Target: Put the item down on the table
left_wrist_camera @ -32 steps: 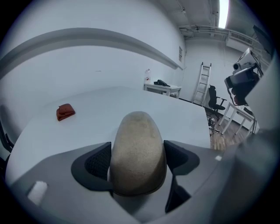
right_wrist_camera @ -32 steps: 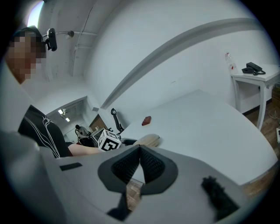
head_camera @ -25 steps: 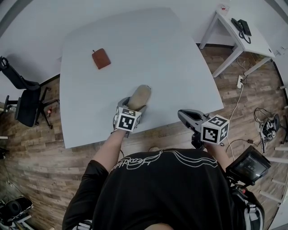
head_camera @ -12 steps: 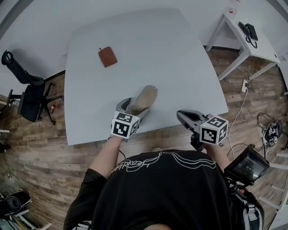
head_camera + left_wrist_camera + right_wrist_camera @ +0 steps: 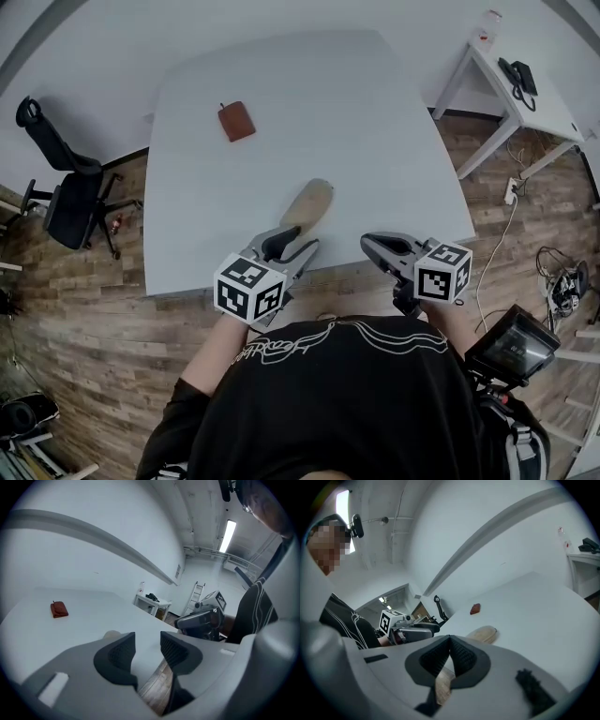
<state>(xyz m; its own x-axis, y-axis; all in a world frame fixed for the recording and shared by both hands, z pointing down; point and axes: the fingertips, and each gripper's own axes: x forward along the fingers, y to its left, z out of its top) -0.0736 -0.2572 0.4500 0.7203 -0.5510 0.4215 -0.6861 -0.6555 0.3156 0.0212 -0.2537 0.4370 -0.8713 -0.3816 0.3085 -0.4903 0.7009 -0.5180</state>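
The item, a tan oval pad (image 5: 307,206), lies flat on the pale grey table (image 5: 375,122) near its front edge. My left gripper (image 5: 292,247) has drawn back from it toward the person. Its jaws are closing with a gap still between them and nothing in it. In the left gripper view the pad (image 5: 111,634) peeks out just beyond the left gripper (image 5: 147,651). My right gripper (image 5: 375,247) hovers at the table's front edge to the right of the pad, shut on nothing. The right gripper view shows the pad (image 5: 483,633) ahead of the right gripper (image 5: 450,657).
A brown wallet (image 5: 236,121) lies far back on the left of the table. A black office chair (image 5: 56,187) stands left of the table. A white side table (image 5: 511,89) with a phone stands at the right. Cables lie on the wooden floor (image 5: 562,272).
The left gripper, earlier around the near end of the tan pad, has pulled back toward the person and left the pad on the table. The right gripper has hardly moved.
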